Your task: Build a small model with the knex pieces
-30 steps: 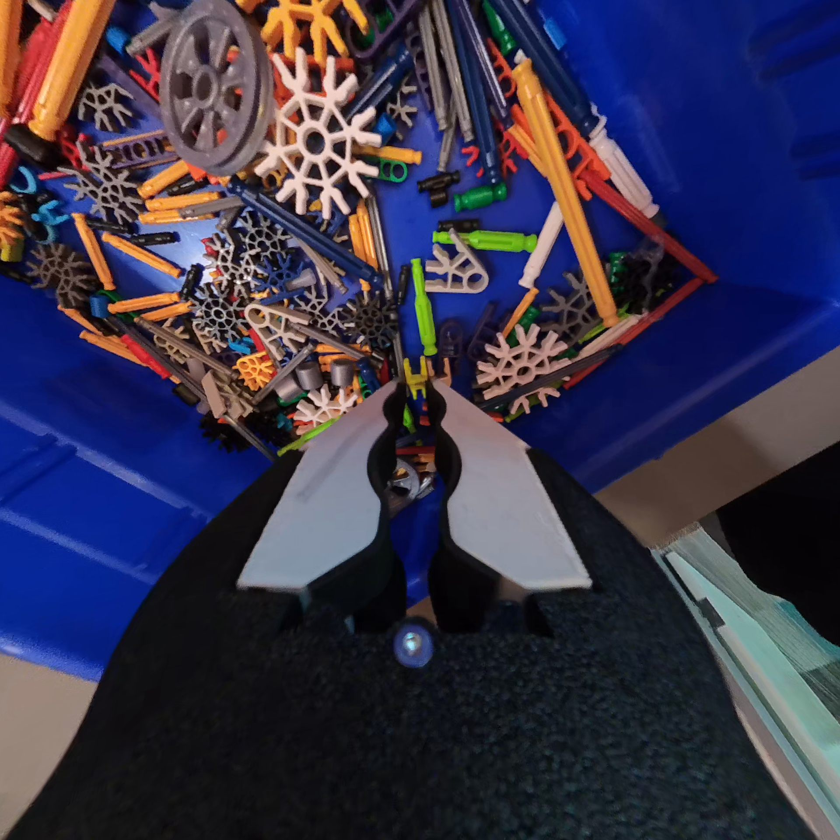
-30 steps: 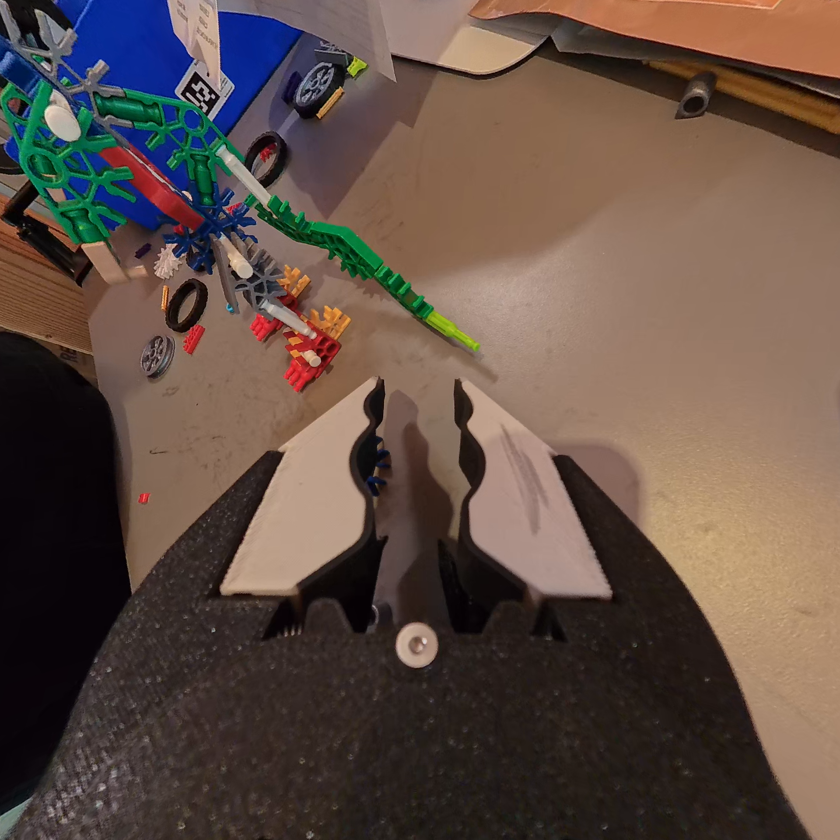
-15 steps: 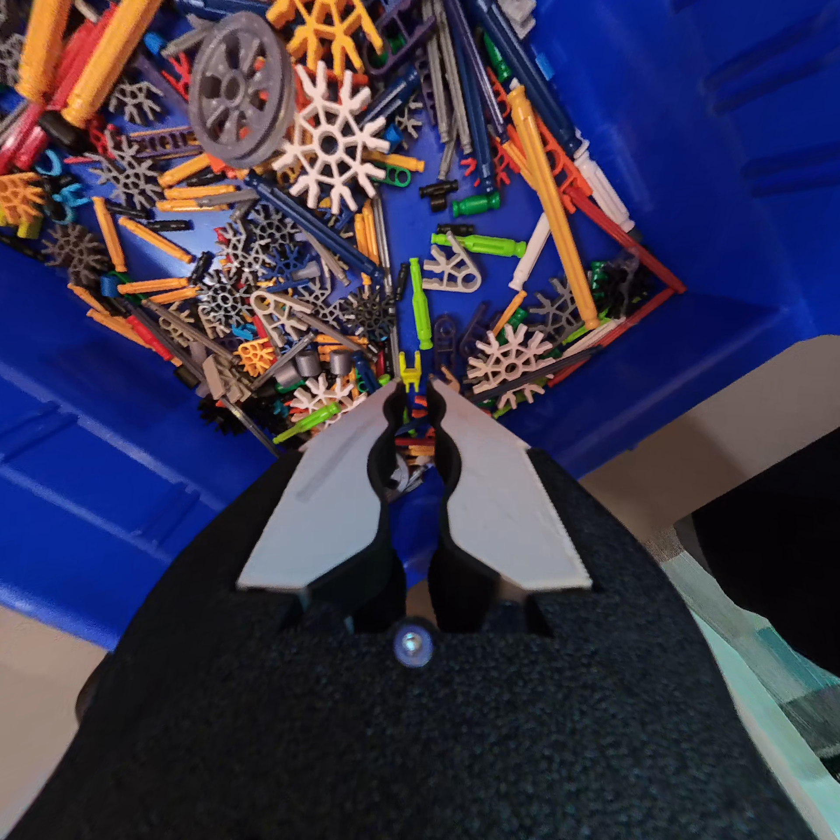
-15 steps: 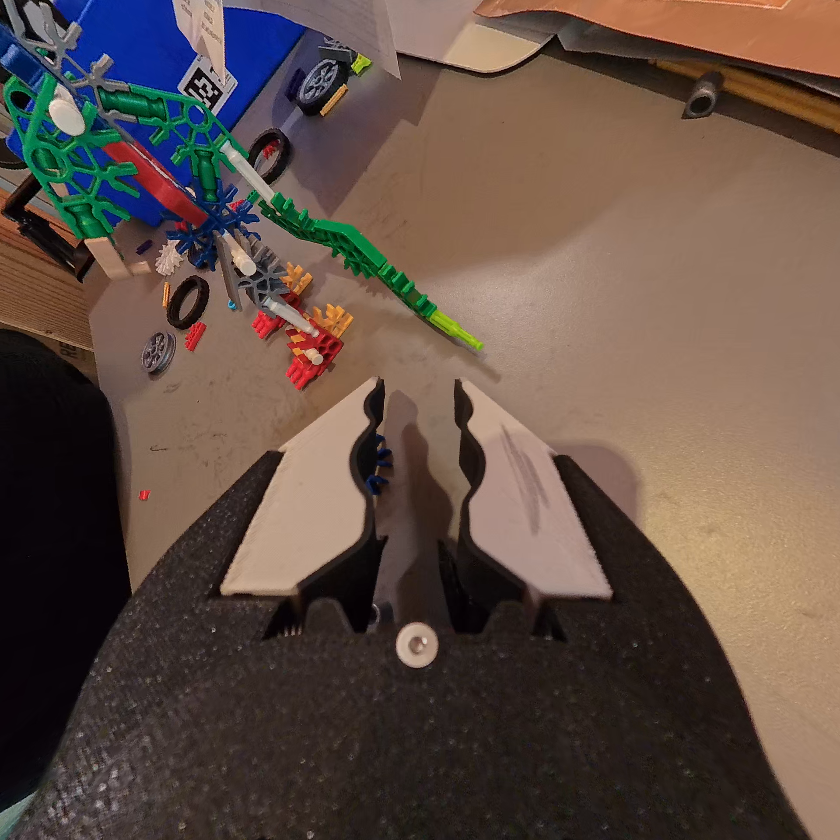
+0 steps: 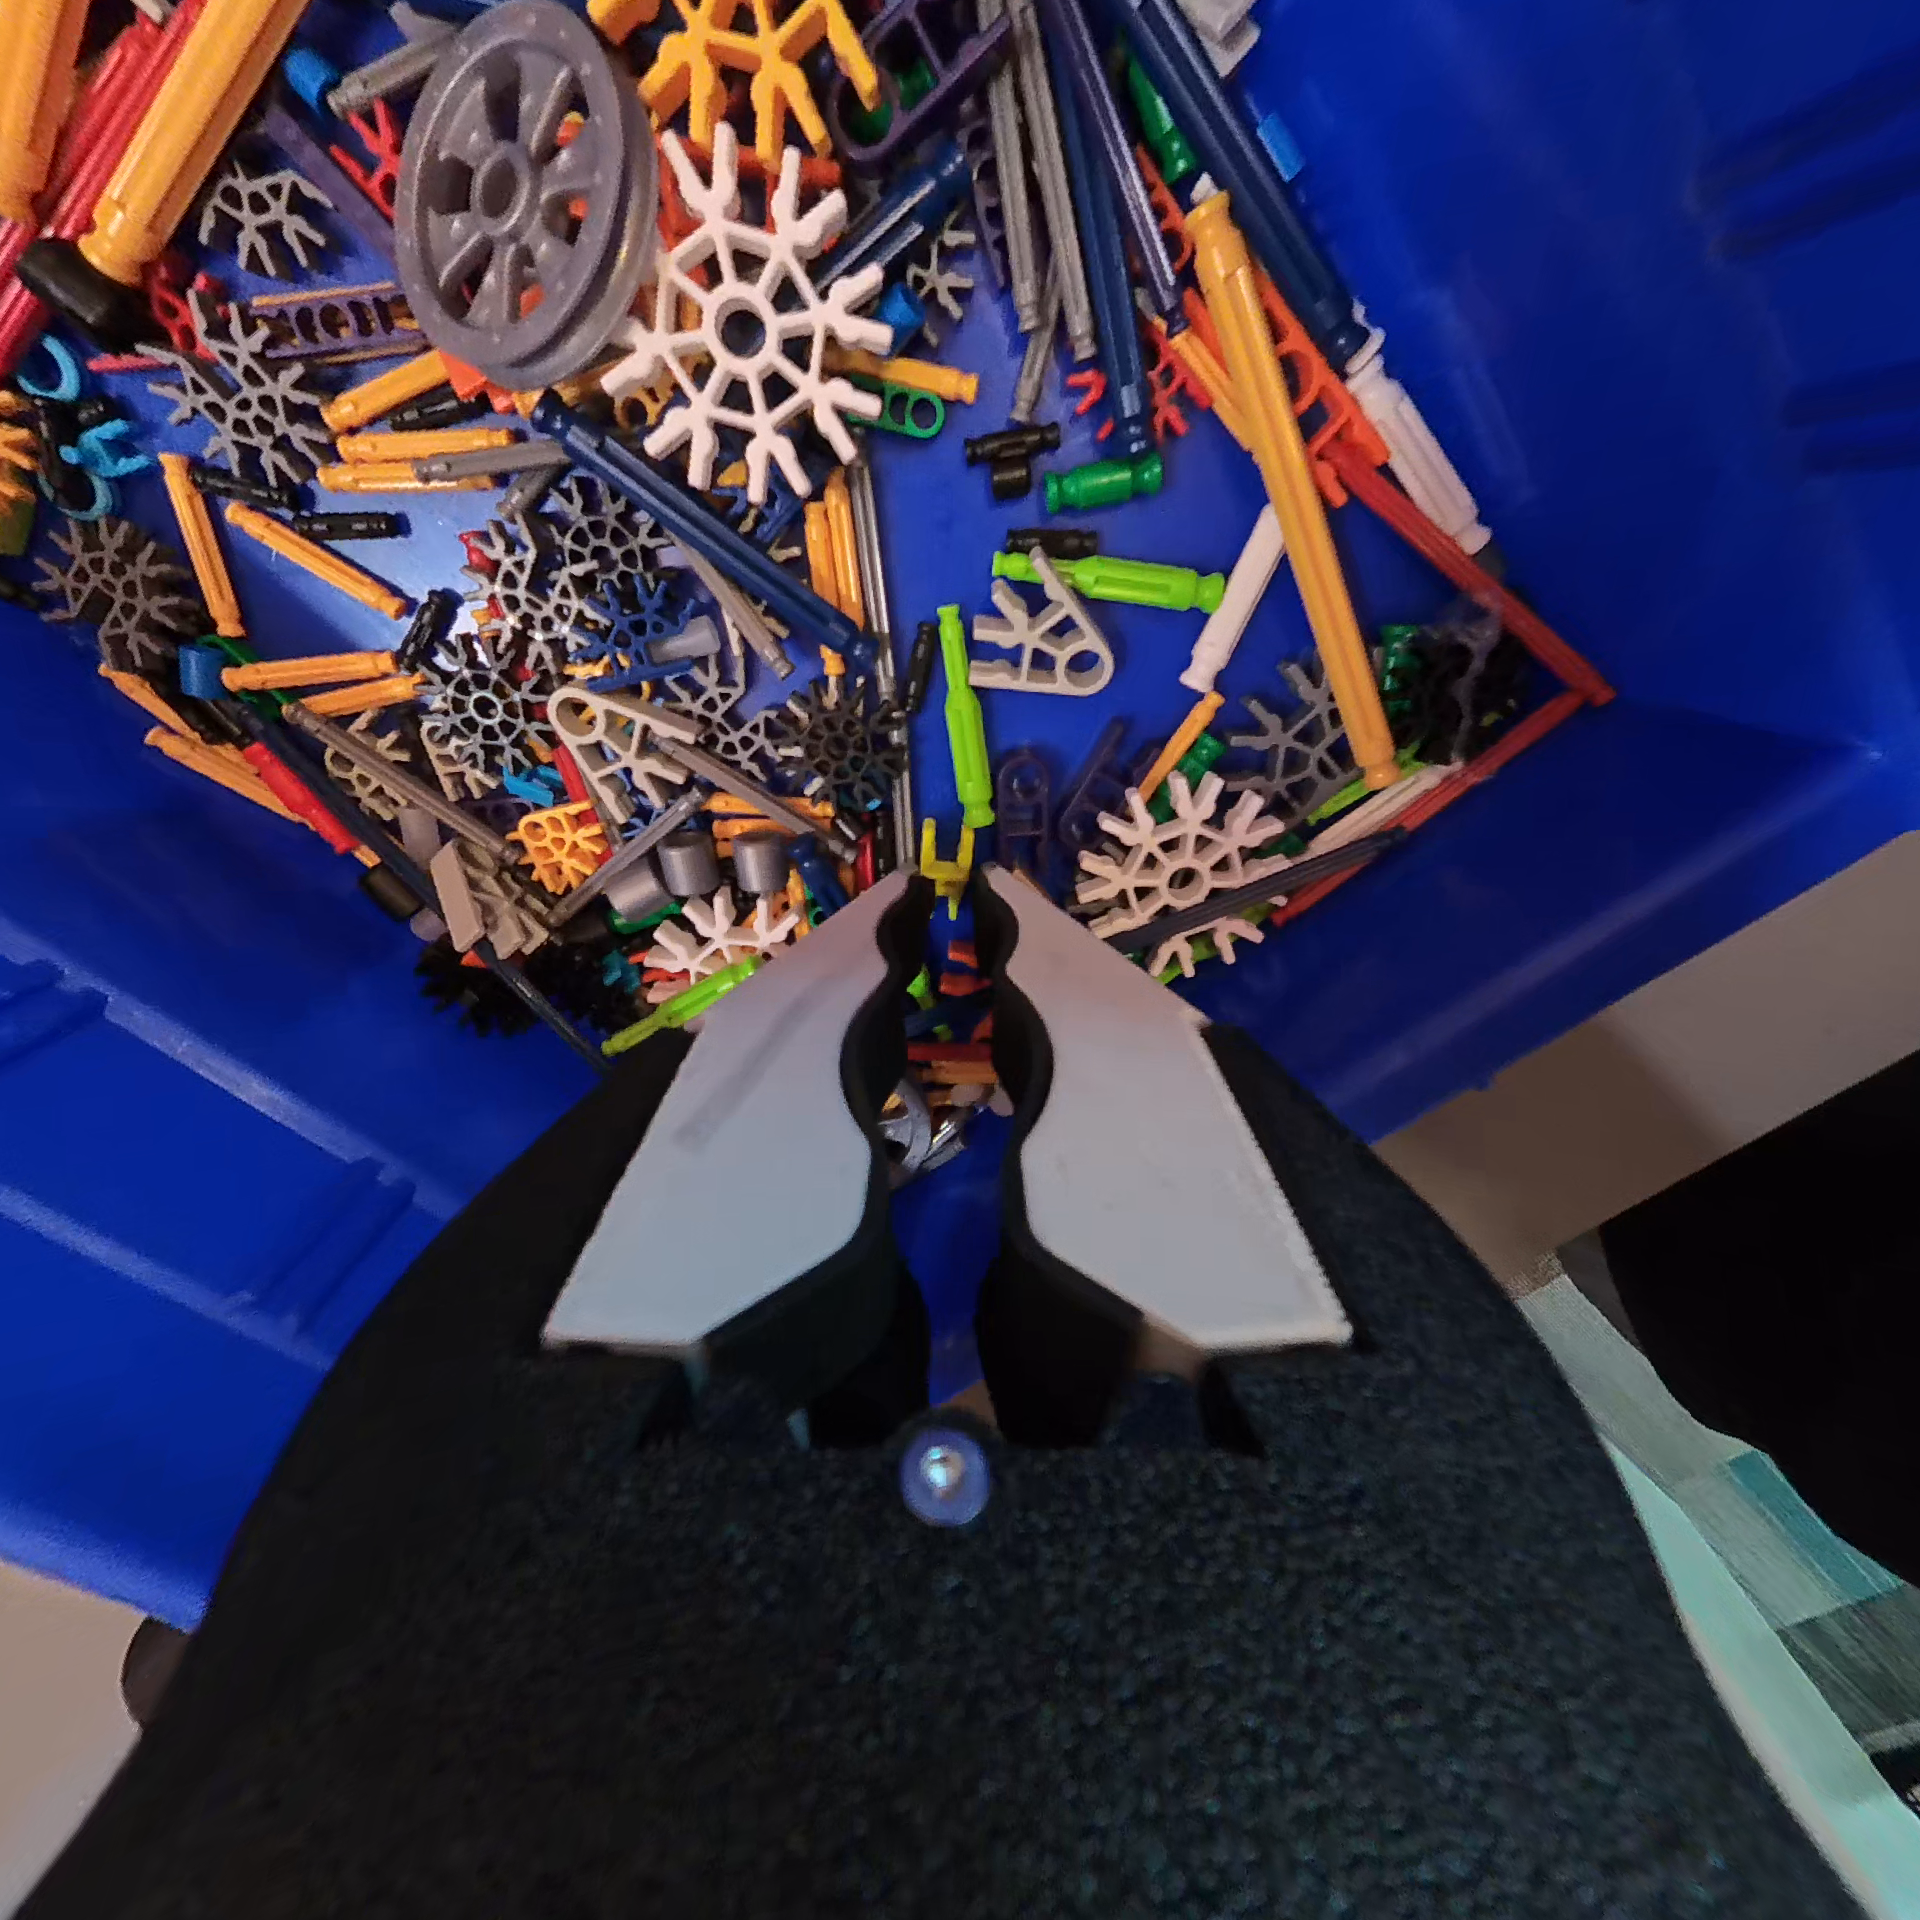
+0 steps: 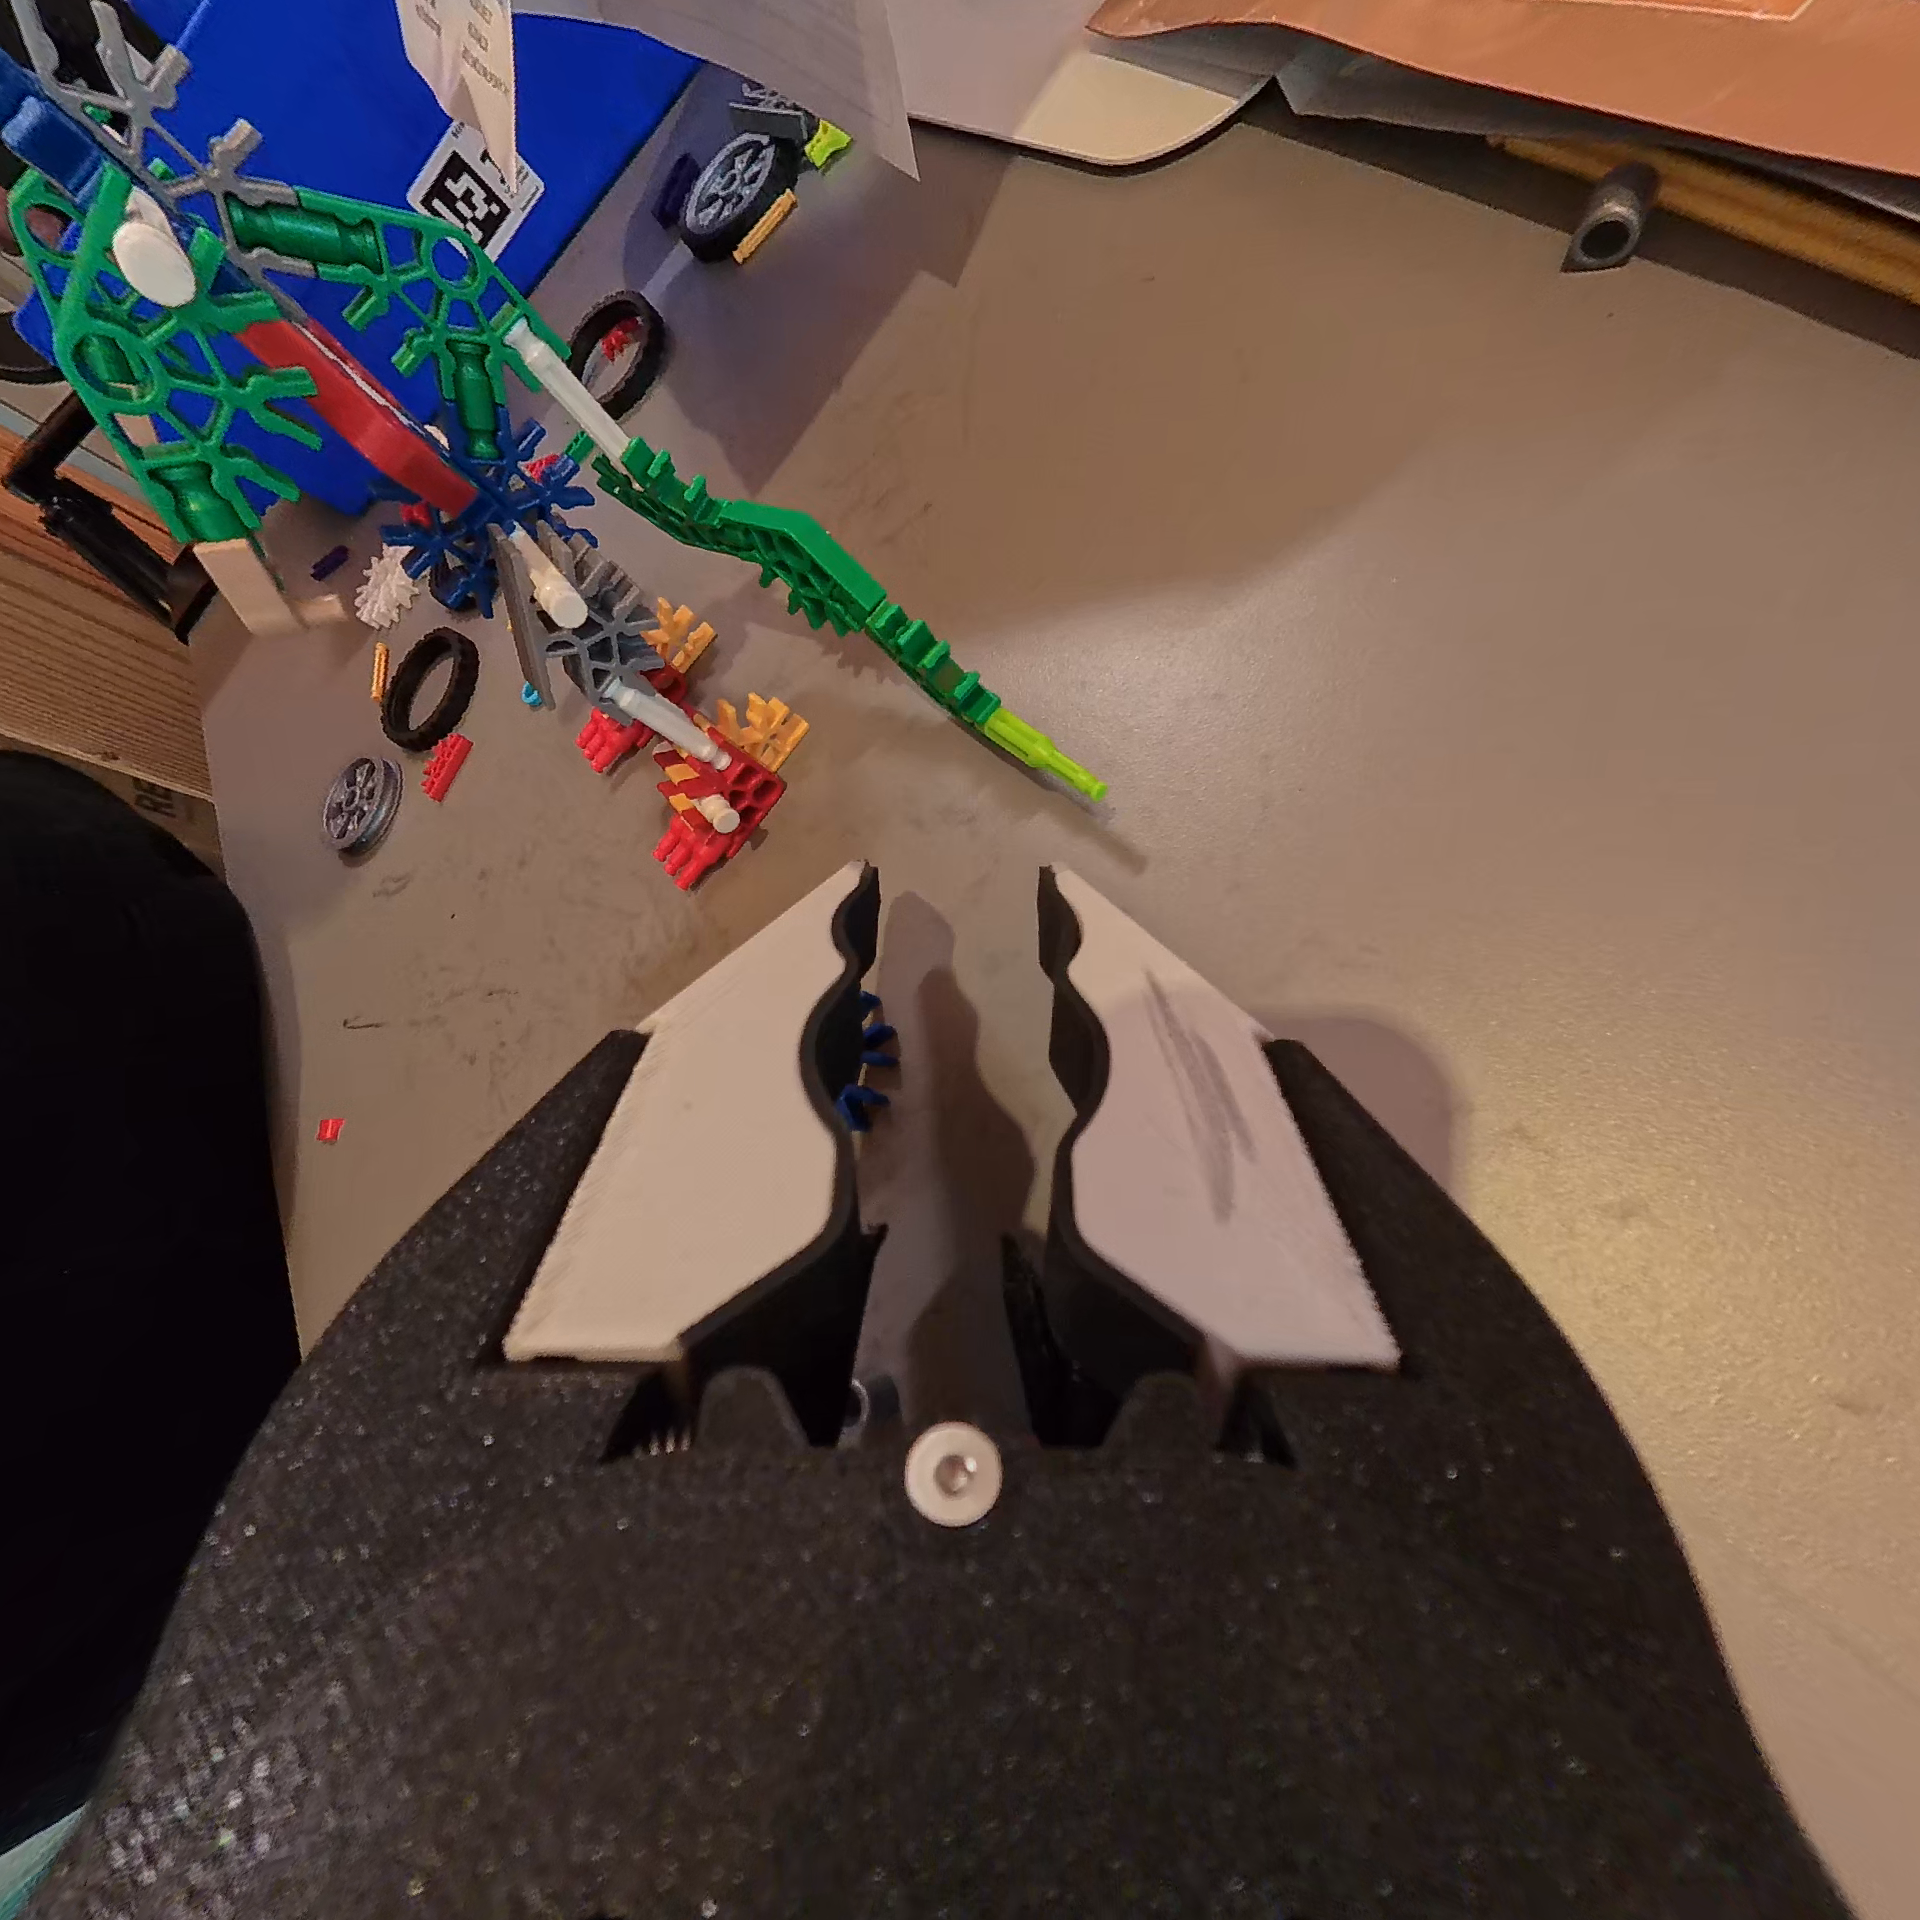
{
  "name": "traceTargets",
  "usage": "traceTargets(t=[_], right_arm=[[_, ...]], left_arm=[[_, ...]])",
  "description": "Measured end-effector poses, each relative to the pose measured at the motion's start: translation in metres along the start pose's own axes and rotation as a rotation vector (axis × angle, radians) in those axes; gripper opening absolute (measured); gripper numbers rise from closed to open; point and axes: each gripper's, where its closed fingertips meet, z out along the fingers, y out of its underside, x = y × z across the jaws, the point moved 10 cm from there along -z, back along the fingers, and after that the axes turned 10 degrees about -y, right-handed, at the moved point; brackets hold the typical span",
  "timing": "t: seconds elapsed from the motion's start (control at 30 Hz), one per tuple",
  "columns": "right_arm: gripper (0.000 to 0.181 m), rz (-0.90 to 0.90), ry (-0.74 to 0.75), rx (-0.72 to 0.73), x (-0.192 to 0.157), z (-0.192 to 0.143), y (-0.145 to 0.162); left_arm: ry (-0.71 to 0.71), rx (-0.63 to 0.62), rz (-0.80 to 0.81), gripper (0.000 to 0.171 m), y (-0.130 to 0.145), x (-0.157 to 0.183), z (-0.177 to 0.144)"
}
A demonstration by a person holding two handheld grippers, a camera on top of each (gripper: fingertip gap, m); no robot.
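The blue bin point(image 5: 1558, 312) has slid slightly up-left in the left view since a second ago. The left gripper point(image 5: 948, 883) hangs over its heap of rods and connectors, jaws nearly together, pinching a small yellow clip point(image 5: 943, 862) at the tips; a lime rod point(image 5: 964, 727) lies at 12 o'clock. The right gripper point(image 6: 956, 883) stands apart over the grey table point(image 6: 1455, 727), a blue snowflake connector point(image 6: 868, 1060) against its left finger, the green toy model point(image 6: 312, 343) at 10 o'clock.
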Motion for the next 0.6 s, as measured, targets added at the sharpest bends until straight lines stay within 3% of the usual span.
traceTargets(t=[0.6], right_arm=[[0.030, -0.005, 0.001, 0.003, -0.0004, -0.0003, 0.0000]], left_arm=[[0.027, 0.078, -0.134, 0.004, 0.0021, -0.0033, 0.0016]])
